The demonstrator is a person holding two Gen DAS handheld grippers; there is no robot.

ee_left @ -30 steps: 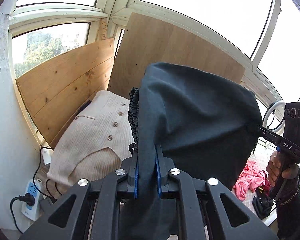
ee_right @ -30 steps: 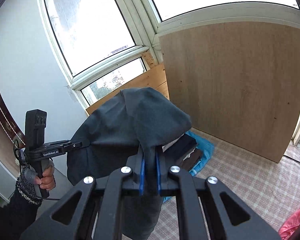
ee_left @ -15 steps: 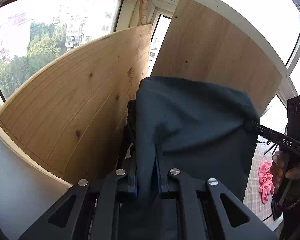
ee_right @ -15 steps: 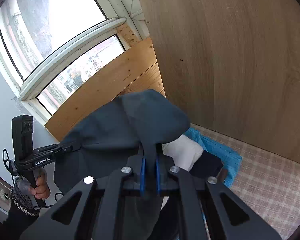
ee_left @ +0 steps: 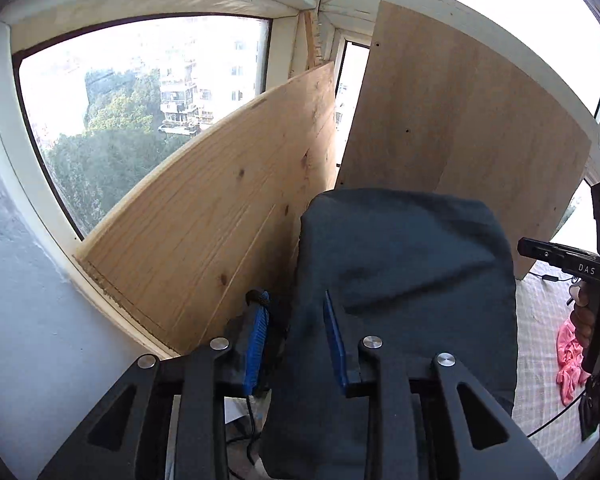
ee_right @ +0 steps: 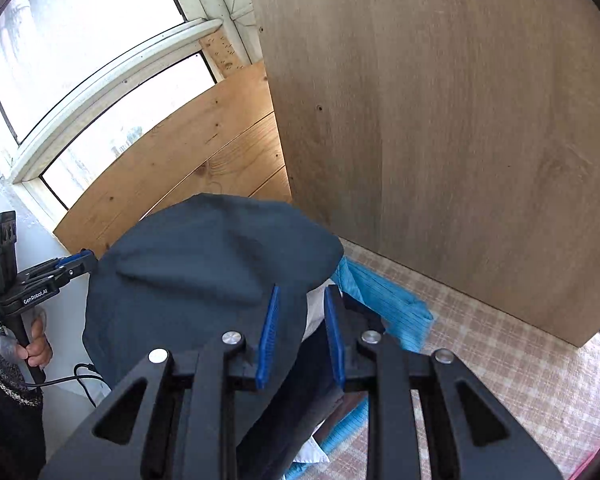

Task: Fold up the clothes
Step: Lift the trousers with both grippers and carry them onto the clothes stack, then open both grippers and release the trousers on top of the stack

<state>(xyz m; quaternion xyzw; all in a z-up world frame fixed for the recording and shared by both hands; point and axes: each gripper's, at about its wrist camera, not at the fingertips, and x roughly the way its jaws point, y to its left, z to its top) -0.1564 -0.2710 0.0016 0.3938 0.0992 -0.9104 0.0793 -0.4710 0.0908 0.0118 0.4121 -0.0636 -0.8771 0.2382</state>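
A dark folded garment (ee_left: 404,280) is seen draped between the 2 grippers, above a pile of clothes in the corner formed by 2 wooden boards. The left gripper (ee_left: 296,336) has just been opening: its jaws stand apart, and the garment's edge hangs in the gap, lying against the right-hand blue pad while the left-hand pad is clear of it, so no clamping is observed. The right gripper (ee_right: 300,330) has likewise just been opening; its 2 blue pads are parted, the cloth lies over the left-hand pad and the other pad stands free. In the right wrist view the garment (ee_right: 204,280) is seen resting partly on the stack beneath, where a blue folded cloth (ee_right: 384,300) and a white item (ee_right: 314,308) are visible on a checked sheet (ee_right: 500,356). The pale pine board (ee_left: 204,216) stands to the left against the window (ee_left: 132,120); the larger brown board (ee_right: 440,140) stands behind the stack. A pink garment (ee_left: 570,356) lies on the sheet at the far right of the left wrist view, beside the hand (ee_left: 584,320) holding the right gripper's handle.
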